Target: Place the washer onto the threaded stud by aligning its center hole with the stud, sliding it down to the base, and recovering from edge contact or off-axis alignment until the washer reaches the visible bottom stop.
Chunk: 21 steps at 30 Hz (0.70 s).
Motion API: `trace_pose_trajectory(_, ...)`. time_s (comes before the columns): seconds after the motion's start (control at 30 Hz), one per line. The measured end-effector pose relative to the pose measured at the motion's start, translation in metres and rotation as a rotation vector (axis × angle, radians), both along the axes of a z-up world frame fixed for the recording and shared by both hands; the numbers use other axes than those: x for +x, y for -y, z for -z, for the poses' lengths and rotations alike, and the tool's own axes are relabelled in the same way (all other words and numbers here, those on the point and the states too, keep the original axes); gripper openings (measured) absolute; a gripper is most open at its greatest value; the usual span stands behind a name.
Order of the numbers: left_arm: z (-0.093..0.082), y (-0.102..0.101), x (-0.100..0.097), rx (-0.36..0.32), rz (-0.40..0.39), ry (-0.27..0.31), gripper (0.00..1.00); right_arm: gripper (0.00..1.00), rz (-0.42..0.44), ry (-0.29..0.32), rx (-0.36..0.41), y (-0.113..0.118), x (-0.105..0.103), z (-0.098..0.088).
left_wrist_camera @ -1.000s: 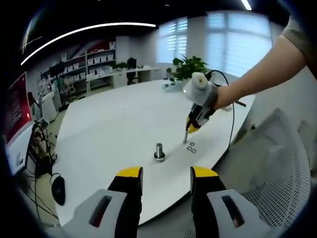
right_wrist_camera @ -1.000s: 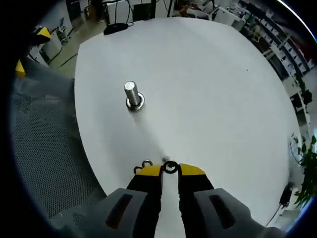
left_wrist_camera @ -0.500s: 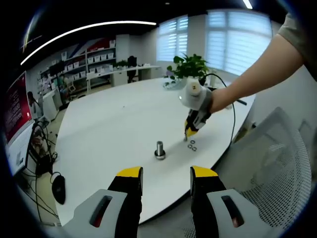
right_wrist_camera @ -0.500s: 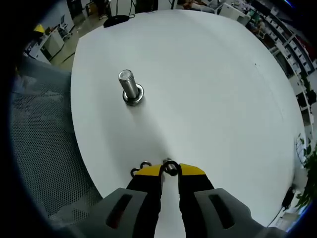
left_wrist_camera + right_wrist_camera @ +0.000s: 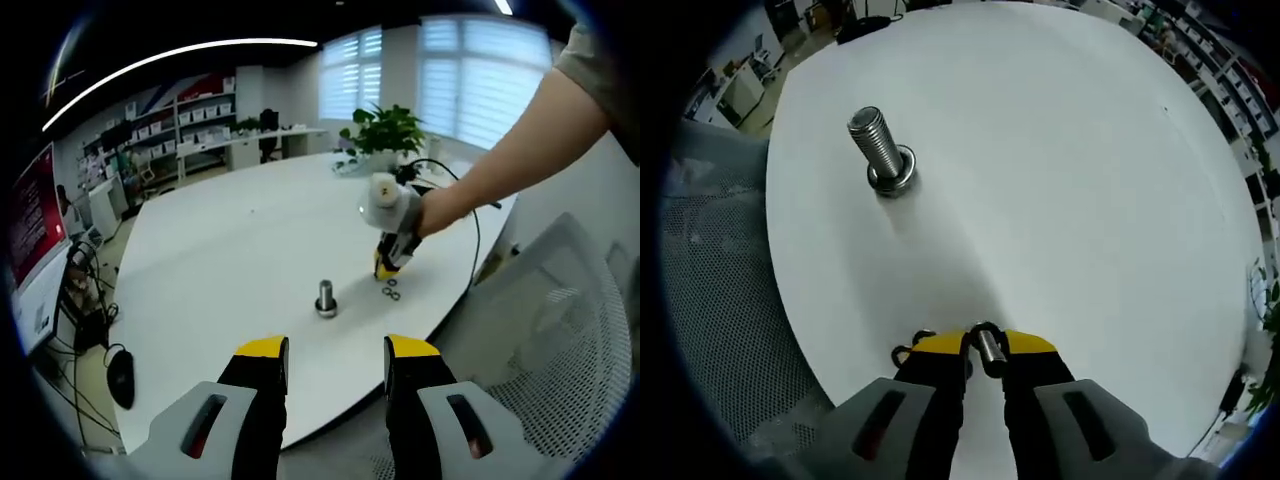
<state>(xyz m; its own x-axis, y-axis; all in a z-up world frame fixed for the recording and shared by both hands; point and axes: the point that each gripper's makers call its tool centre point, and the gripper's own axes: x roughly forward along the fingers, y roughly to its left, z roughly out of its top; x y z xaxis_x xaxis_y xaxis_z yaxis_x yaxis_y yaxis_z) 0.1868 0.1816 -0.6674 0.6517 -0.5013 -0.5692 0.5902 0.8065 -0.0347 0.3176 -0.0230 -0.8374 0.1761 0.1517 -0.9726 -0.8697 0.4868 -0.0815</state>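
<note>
The threaded stud stands upright on the white table, with a metal ring around its base. My right gripper sits low near the table's edge, short of the stud, shut on a small washer held edge-on between the yellow tips. Another loose washer peeks out beside its left jaw. In the left gripper view, the stud is ahead. The right gripper hovers just right of it, over two loose washers. My left gripper hangs back off the table, open with nothing in it.
A mesh office chair stands at the table's near edge on the right. A potted plant sits on the far side of the table. Cables and a mouse lie on the floor at the left.
The right gripper has dropped lower and drawn nearer to the stud, which now looks bigger in its view. The left gripper has stayed put.
</note>
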Motion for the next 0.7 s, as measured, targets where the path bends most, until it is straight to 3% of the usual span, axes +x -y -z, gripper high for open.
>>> trace_pose_trajectory(0.2,0.001,-0.001,0.0,0.004,-0.004,0.0,0.36,0.21,0.006,0.006,0.013,0.002,-0.001,-0.002)
trace_pose_trajectory(0.7,0.0,-0.001,0.0,0.006,-0.001,0.001,0.36,0.21,0.027,-0.033,0.022,0.017,-0.027,0.005)
